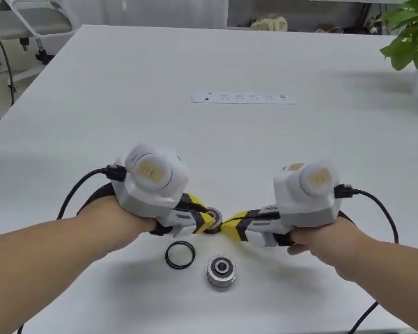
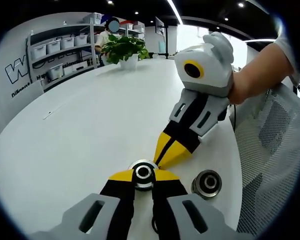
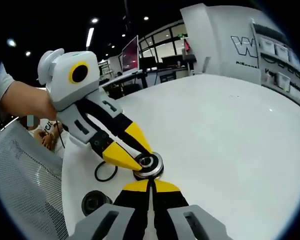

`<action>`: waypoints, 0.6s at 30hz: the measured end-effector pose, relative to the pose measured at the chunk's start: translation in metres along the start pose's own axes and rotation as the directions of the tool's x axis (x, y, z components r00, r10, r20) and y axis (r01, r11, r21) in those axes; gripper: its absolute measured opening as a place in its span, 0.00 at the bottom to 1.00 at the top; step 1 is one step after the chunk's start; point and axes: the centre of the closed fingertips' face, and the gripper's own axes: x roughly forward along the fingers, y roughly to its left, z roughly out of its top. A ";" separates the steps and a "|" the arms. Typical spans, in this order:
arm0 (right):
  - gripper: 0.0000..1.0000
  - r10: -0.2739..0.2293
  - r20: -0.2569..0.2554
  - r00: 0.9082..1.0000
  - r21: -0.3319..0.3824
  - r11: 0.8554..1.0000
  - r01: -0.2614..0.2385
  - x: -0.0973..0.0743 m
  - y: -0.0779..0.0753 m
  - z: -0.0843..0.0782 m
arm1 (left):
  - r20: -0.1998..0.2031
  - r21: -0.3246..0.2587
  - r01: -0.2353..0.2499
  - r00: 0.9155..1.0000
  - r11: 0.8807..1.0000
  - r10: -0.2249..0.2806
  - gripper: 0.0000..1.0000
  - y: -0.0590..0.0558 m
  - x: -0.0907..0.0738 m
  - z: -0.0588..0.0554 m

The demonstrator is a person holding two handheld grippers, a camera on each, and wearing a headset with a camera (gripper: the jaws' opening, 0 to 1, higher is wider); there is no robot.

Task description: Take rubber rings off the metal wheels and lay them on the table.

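My left gripper (image 1: 210,219) (image 2: 143,176) is shut on a small metal wheel (image 1: 214,218) (image 2: 143,171) (image 3: 149,164), held just above the white table (image 1: 216,139). From the other side my right gripper (image 1: 227,226) (image 3: 150,184) is shut, its yellow tips against the wheel's rim; I cannot tell whether they pinch a ring. In the left gripper view the right gripper (image 2: 162,152) reaches in from the right. A loose black rubber ring (image 1: 180,255) (image 3: 106,171) lies flat near the front edge. Beside the ring a second metal wheel (image 1: 221,271) (image 2: 206,183) (image 3: 94,202) rests on the table.
A white power strip (image 1: 244,97) lies mid-table, and a green plant (image 1: 411,35) stands at the far right. Black cables trail from both grippers. A mesh chair (image 2: 275,150) sits just behind the table's near edge.
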 end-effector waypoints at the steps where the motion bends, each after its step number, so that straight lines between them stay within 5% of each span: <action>1: 0.00 0.004 0.008 1.000 0.025 1.000 -0.004 -0.001 0.000 0.001 | 0.000 0.000 0.000 1.000 1.000 0.000 0.07 0.000 0.000 0.000; 6: 0.00 -0.006 0.065 0.998 0.135 0.991 -0.003 -0.006 -0.008 0.008 | 0.002 -0.004 -0.001 1.000 1.000 0.001 0.07 -0.001 -0.001 0.000; 18: 0.00 -0.010 0.085 0.996 0.178 0.984 -0.005 -0.005 -0.006 0.013 | -0.002 -0.007 -0.011 1.000 1.000 0.011 0.07 -0.002 0.000 -0.001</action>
